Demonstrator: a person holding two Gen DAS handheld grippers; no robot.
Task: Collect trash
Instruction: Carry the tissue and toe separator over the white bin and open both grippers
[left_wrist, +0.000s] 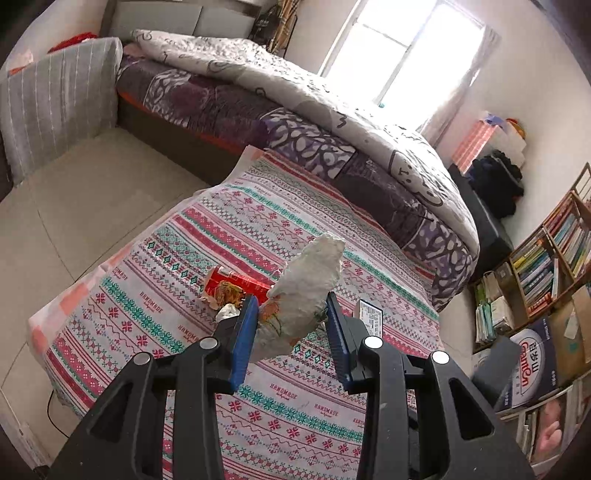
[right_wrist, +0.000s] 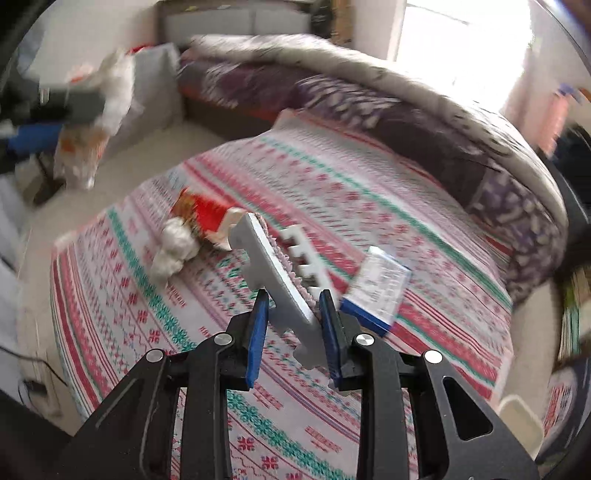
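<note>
My left gripper (left_wrist: 291, 317) is shut on a crumpled white plastic bag (left_wrist: 310, 280) with orange print, held above the patterned tablecloth (left_wrist: 258, 218). In the right wrist view that bag (right_wrist: 110, 92) shows blurred at the upper left. My right gripper (right_wrist: 295, 306) is shut on a flat grey-white plastic piece (right_wrist: 273, 266) with toothed edges, lifted off the cloth (right_wrist: 369, 192) and tilted. On the cloth lie a torn red carton (left_wrist: 236, 284) (right_wrist: 207, 218), a wad of white tissue (left_wrist: 227, 312) (right_wrist: 173, 247) and a small blue-and-white box (left_wrist: 369, 317) (right_wrist: 376, 291).
A bed with a purple cover and pale quilt (left_wrist: 295, 92) runs behind the table. A grey striped cushion (left_wrist: 59, 99) stands at the left, with tiled floor (left_wrist: 74, 206) between. Bookshelves (left_wrist: 546, 258) and a printed carton (left_wrist: 535, 362) fill the right side. A black cable (left_wrist: 55, 417) lies on the floor.
</note>
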